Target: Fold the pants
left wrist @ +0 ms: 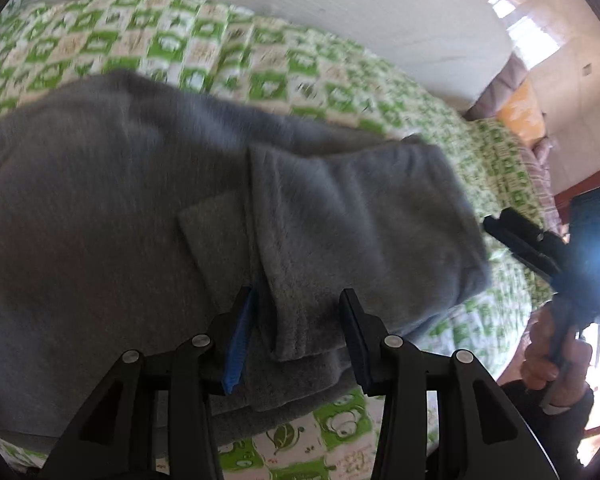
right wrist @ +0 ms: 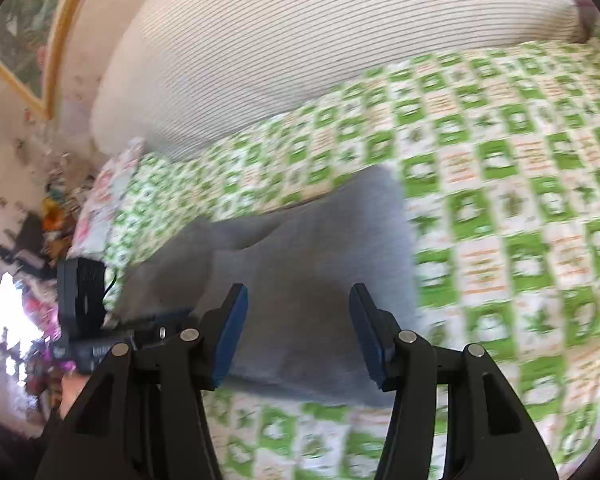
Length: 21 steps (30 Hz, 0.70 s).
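The grey pants [left wrist: 148, 216] lie on a bed with a green and white patterned cover [left wrist: 260, 68]. One end is folded back on top as a lighter grey flap [left wrist: 360, 216]. My left gripper [left wrist: 296, 320] is open just above the near edge of the folded part, holding nothing. The right gripper shows at the right edge of the left wrist view [left wrist: 496, 224]. In the right wrist view my right gripper [right wrist: 298, 320] is open above the grey pants [right wrist: 308, 272], holding nothing. The left gripper's body [right wrist: 84, 300] shows at the left there.
A large white striped cushion [right wrist: 320, 44] stands along the far side of the bed. The bed cover [right wrist: 520, 200] stretches to the right of the pants. A framed picture [right wrist: 28, 36] hangs on the wall. Clutter [right wrist: 52, 216] lies past the bed's left end. Pillows [left wrist: 516, 100] sit at the bed's far end.
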Tool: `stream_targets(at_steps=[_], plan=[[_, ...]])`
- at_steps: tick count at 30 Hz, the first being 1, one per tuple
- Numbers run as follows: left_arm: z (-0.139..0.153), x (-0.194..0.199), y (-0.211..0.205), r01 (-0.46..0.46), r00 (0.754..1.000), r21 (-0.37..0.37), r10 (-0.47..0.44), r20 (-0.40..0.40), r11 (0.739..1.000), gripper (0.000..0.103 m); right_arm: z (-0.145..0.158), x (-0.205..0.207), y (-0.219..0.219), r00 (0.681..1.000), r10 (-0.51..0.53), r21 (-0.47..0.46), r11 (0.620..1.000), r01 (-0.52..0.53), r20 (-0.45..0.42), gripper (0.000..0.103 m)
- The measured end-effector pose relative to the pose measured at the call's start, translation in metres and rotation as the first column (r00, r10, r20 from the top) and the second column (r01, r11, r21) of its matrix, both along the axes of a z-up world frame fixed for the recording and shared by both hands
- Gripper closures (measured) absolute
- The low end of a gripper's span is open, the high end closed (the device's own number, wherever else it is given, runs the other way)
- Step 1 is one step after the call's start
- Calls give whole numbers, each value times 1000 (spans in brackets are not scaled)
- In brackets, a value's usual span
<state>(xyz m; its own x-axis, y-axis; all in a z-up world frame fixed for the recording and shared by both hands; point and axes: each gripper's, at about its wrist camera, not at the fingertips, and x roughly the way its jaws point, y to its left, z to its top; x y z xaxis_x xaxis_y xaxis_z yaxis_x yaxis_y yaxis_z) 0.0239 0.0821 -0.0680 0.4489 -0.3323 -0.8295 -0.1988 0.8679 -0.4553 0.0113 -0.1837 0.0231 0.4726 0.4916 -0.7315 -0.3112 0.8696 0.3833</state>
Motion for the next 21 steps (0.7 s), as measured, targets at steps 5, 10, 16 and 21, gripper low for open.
stream_targets(at_steps=[5, 10, 16, 21], plan=[[7, -10, 1, -10, 999, -38, 12, 45, 999, 91, -4, 5, -3, 1000, -19, -24, 1000, 19, -2, 48], [9, -30, 4, -9, 998, -50, 12, 57, 999, 92, -2, 1, 14, 998, 57, -16, 998, -57, 37, 48], [-9, -41, 13, -55, 998, -115, 58, 21, 992, 90, -39, 8, 26, 992, 77, -46, 996, -82, -104, 48], [9, -55, 21, -85, 995, -93, 89, 47, 992, 84, -23, -3, 36, 994, 105, -33, 994, -106, -44, 48]])
